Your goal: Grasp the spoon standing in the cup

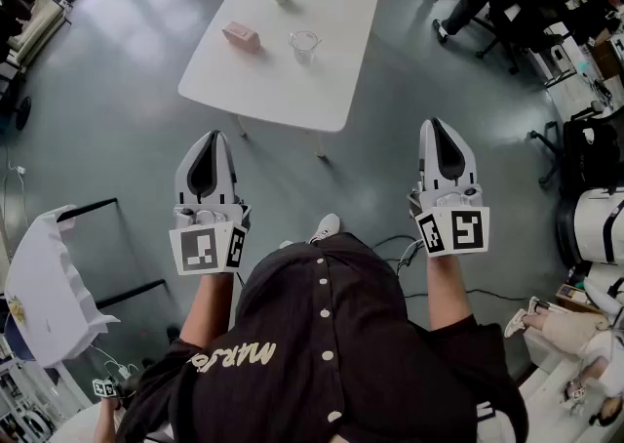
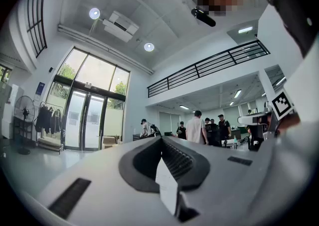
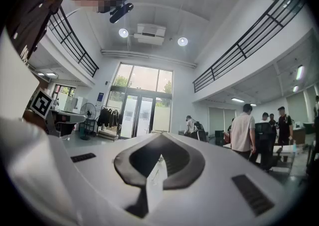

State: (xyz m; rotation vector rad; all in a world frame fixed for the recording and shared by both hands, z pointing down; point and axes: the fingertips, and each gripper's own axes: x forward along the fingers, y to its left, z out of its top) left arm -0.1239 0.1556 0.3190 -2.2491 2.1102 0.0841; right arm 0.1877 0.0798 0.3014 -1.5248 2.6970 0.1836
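We find left tongs (image 1: 212,139) and right tongs (image 1: 438,126) both clenched empty, well short of the cup (image 1: 304,44) on the desk (image 1: 331,80), its spoon too small to discern; unopened on arrival, they risk toppling it.

Left tongs (image 1: 214,139): held out level in front of the body, jaws closed tip to tip with nothing between them.
Right tongs (image 1: 438,126): also level and pointing the same way, jaws pressed together and empty.
Spacing: the two are side by side and well apart, roughly parallel, with the right one reaching slightly further ahead.
Left forearm (image 1: 210,309): bare and stretched forward, its hand hidden under the left marker cube (image 1: 207,248).
Right forearm (image 1: 446,290): bare and stretched forward, its hand hidden under the right marker cube (image 1: 453,232).
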